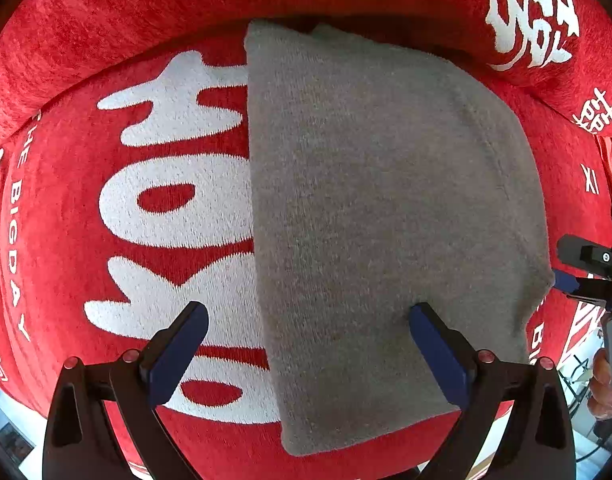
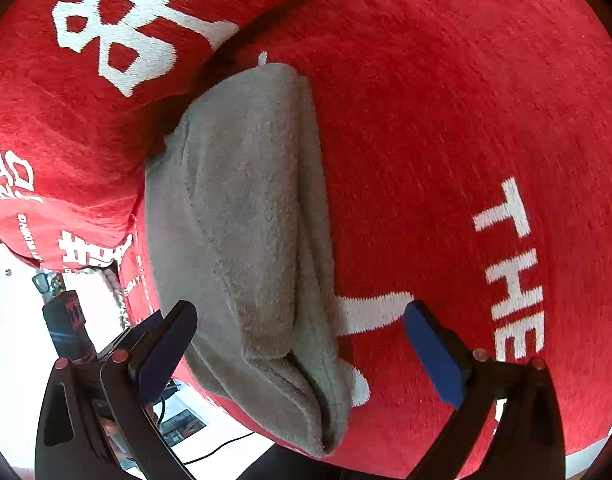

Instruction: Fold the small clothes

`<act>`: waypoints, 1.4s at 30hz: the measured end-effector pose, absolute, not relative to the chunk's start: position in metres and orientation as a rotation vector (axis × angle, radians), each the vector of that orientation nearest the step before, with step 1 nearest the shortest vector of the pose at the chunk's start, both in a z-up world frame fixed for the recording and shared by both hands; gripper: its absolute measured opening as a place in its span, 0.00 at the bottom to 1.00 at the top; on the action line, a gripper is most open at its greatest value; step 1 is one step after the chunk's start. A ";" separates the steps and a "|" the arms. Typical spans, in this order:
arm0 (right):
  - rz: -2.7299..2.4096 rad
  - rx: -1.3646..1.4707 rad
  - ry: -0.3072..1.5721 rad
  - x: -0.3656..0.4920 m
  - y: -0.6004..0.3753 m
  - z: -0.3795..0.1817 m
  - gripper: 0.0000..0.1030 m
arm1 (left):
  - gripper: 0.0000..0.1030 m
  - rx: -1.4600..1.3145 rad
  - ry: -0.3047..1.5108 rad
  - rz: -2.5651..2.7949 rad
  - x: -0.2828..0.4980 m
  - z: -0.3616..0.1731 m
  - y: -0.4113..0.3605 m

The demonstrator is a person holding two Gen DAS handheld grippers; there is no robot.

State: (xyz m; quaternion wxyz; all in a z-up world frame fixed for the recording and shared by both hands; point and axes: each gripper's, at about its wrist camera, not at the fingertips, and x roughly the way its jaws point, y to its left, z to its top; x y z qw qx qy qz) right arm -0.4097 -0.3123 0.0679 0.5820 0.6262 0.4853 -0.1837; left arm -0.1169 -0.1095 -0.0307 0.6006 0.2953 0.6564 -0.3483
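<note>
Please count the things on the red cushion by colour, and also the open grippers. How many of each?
Grey: 1, the folded grey knitted garment lying on the red plush cushion with white lettering.
Black with blue pads: 2, the left gripper and the right gripper, both open.
Total: 3.

Grey knit garment [image 2: 242, 240] folded into a long stack, layered edges showing at near end, lying on red cushion [image 2: 446, 120] with white lettering "THE". Far end tucked against red back cushion [image 2: 86, 92] bearing white characters. Right gripper [image 2: 300, 356] spread wide, blue-padded fingers [image 2: 434, 356] either side of garment's near end, not clamped on it. Left finger over cushion edge; pale floor and cable below.
</note>
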 end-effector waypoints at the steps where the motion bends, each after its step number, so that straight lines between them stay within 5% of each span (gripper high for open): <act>1: -0.425 1.462 1.137 -0.408 -0.312 0.067 1.00 | 0.98 0.682 1.515 -0.813 -0.115 -0.029 -0.109; 26: -0.156 1.462 1.004 -0.358 -0.319 0.048 1.00 | 0.98 0.477 1.625 -1.043 -0.078 -0.070 -0.143; 28: -0.184 1.504 0.979 -0.359 -0.321 0.046 1.00 | 0.91 0.470 1.613 -1.030 -0.079 -0.067 -0.141; 29: -0.195 1.524 0.970 -0.362 -0.320 0.046 1.00 | 0.79 0.460 1.604 -1.031 -0.078 -0.063 -0.139; 30: -0.204 1.558 0.952 -0.364 -0.319 0.045 0.95 | 0.65 0.445 1.591 -1.042 -0.076 -0.057 -0.135; 32: -0.223 1.605 0.953 -0.366 -0.316 0.043 0.68 | 0.48 0.440 1.572 -1.058 -0.073 -0.049 -0.132; 33: -0.237 1.595 0.978 -0.366 -0.315 0.042 0.46 | 0.45 0.436 1.568 -1.065 -0.072 -0.046 -0.130; 37: -0.229 1.626 0.942 -0.371 -0.310 0.049 0.36 | 0.42 0.417 1.555 -1.114 -0.069 -0.029 -0.123; 42: -0.183 1.633 0.885 -0.368 -0.293 0.076 0.36 | 0.41 0.392 1.519 -1.159 -0.065 0.009 -0.088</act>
